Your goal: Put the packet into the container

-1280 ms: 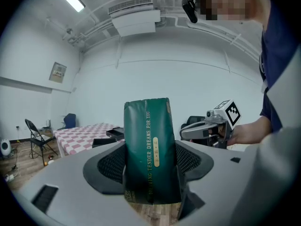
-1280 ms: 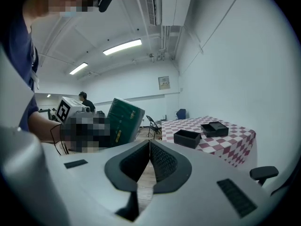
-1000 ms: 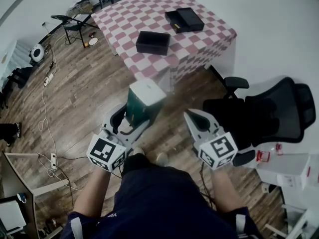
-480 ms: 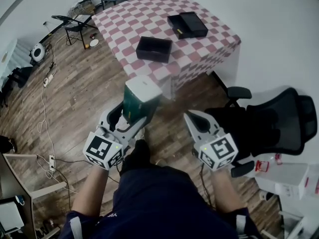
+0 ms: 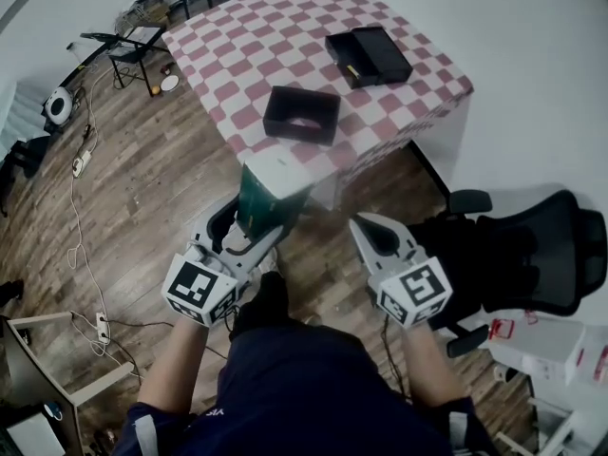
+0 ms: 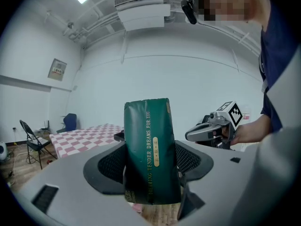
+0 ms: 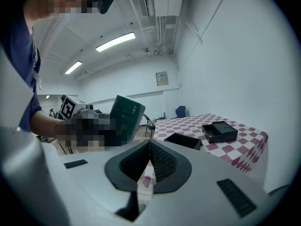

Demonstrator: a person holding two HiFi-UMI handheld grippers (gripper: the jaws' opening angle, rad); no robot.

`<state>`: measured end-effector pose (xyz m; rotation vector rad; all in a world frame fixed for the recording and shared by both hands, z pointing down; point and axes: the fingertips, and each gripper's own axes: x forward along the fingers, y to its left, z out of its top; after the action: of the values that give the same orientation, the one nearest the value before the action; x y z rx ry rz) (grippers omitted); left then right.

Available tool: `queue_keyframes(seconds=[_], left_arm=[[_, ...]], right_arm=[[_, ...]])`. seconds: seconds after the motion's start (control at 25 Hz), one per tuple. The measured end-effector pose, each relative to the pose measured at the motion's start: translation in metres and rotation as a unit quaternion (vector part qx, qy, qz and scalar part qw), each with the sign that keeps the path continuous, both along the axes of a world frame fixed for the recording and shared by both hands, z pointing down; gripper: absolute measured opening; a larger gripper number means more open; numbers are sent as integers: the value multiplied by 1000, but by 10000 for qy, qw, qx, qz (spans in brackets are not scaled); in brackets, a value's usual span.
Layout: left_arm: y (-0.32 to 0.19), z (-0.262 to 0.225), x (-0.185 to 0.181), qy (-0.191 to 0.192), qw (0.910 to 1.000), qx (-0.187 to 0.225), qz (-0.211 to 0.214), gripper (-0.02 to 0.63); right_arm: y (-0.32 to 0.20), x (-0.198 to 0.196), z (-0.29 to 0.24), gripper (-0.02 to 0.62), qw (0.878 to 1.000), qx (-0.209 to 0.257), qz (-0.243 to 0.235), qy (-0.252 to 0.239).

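My left gripper (image 5: 249,218) is shut on a dark green packet (image 5: 271,194) with a white top, held upright above the wooden floor; in the left gripper view the packet (image 6: 151,150) fills the gap between the jaws. A black open container (image 5: 301,115) sits near the front edge of the checkered table (image 5: 237,55), just ahead of the packet. My right gripper (image 5: 369,237) hangs to the right, shut with nothing in it; its jaws meet in the right gripper view (image 7: 148,163). That view also shows the container (image 7: 182,140) and the packet (image 7: 124,114).
A second black box with its lid (image 5: 369,56) lies at the table's far right. A black office chair (image 5: 518,250) stands to my right. Folding chairs (image 5: 133,38) and cables (image 5: 81,207) are on the floor at left. White boxes (image 5: 546,335) sit lower right.
I have walked closer to the table; the table and container have moved nearer and lower in the head view. The left gripper still holds the packet, the right stays shut.
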<state>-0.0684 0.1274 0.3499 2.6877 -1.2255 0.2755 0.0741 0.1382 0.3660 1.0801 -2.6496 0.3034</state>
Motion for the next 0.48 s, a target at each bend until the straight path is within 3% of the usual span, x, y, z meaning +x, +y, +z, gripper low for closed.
queue_keyframes(seconds=[0.48], left_arm=[[-151, 20, -71, 33, 9980, -426, 462, 342]], right_arm=[[-145, -75, 12, 18, 9987, -282, 383, 188]])
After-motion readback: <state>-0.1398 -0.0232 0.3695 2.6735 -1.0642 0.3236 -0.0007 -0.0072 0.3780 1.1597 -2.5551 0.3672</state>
